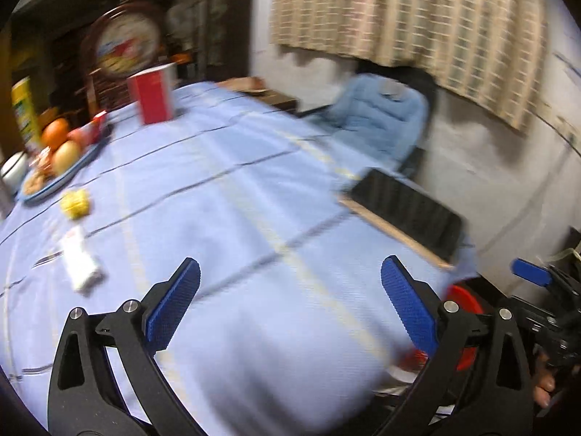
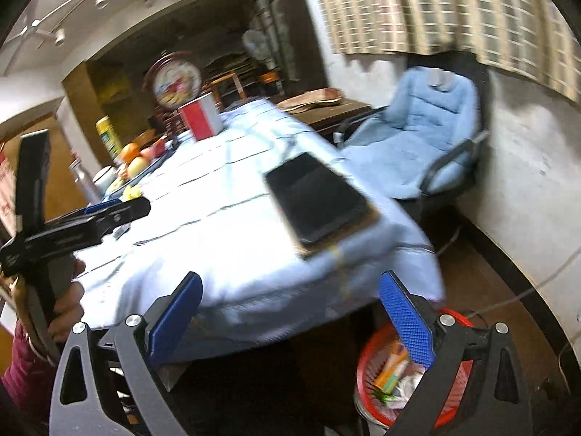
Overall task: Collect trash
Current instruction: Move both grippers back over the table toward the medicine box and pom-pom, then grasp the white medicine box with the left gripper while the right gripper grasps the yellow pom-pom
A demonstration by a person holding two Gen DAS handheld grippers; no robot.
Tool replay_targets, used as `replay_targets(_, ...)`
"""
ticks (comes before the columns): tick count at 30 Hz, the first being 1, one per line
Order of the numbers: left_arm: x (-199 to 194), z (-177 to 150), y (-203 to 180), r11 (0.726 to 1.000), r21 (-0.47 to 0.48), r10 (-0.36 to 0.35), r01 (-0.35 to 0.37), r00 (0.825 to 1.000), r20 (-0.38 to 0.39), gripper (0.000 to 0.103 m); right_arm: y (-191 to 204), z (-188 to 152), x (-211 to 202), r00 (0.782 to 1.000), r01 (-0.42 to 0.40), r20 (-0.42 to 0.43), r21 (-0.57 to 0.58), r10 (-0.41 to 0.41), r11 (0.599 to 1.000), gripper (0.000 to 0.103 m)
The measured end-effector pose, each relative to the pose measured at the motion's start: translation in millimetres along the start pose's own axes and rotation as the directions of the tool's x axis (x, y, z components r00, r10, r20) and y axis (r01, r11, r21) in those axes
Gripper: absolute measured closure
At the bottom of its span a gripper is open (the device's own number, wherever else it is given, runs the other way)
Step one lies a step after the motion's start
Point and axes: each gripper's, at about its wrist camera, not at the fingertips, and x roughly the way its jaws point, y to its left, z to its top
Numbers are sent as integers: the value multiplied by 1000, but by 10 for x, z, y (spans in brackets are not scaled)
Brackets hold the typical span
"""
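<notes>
My left gripper [image 1: 290,269] hangs open over the light blue tablecloth [image 1: 236,189] with nothing between its blue pads. To its left lie a white wrapper [image 1: 80,258] and a crumpled yellow scrap [image 1: 75,203]. My right gripper [image 2: 290,283] is open and empty too, past the table's near corner. Below it on the floor stands a red mesh bin [image 2: 381,370] holding several pieces of trash. The bin's rim [image 1: 463,305] peeks out behind my left gripper's right finger. A hand holds the left gripper [image 2: 90,174] at the left of the right wrist view. Both views are blurred.
A black slab on a wooden board [image 2: 316,200] lies at the table's near right corner. A red box [image 1: 152,94] and a plate of fruit [image 1: 54,145] stand at the far left. A blue padded chair [image 2: 417,134] is by the wall under a checked curtain.
</notes>
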Motion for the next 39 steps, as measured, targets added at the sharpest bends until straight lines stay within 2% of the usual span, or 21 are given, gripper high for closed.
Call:
replay_targets(4, 61, 41, 649, 991, -79, 103, -105, 994, -29, 7, 338, 155, 226, 999, -38, -25, -47, 37, 998, 7)
replay_targets(7, 127, 74, 1184, 973, -150, 168, -177, 983, -70, 7, 579, 267, 382, 997, -64, -40, -83, 61, 994, 7)
replay_targets(11, 200, 42, 1711, 946, -228, 207, -231, 971, -124, 7, 878, 381, 608, 994, -91, -70, -125, 83, 988, 6)
replay_targets(14, 327, 28, 2032, 930, -276, 201, -242, 965, -167, 7, 1051, 433, 747, 992, -107, -89, -147, 94, 983, 6)
replay_targets(18, 525, -47, 2224, 923, -316, 157, -220, 964, -213, 7, 1227, 492, 883, 990, -114, -107, -177, 96, 978, 6)
replay_targets(22, 707, -169, 2349, 918, -324, 148, -227, 956, -252, 7, 1363, 541, 984, 989, -110, -120, -203, 87, 973, 6)
replay_targets(25, 679, -141, 2331, 923, -273, 209, -272, 948, -239, 7, 1480, 610, 1091, 987, -117, -133, -222, 89, 968, 6)
replay_targets(28, 669, -190, 2376, 916, -210, 287, -343, 923, -256, 6, 1644, 741, 1223, 984, -139, -144, -240, 106, 961, 6)
replay_targets(30, 665, -263, 2482, 914, -204, 290, -350, 917, -274, 5, 1735, 820, 1299, 983, -147, -147, -257, 111, 955, 6)
replay_targets(31, 631, -298, 2555, 918, -225, 262, -326, 927, -269, 6, 1796, 851, 1341, 982, -149, -150, -269, 111, 952, 6)
replay_targets(33, 550, -355, 2681, 908, -222, 292, -355, 917, -272, 5, 1950, 914, 1465, 980, -157, -164, -298, 112, 942, 6)
replay_targets(35, 476, -414, 2835, 901, -255, 281, -350, 921, -271, 6, 2131, 970, 1616, 977, -169, -182, -328, 114, 929, 6)
replay_targets(36, 460, -426, 2884, 893, -257, 297, -369, 914, -277, 5, 2215, 991, 1689, 975, -176, -191, -340, 116, 924, 6)
replay_targets(39, 454, -430, 2967, 889, -265, 299, -373, 912, -280, 6, 2496, 1073, 1974, 964, -214, -230, -366, 135, 905, 6)
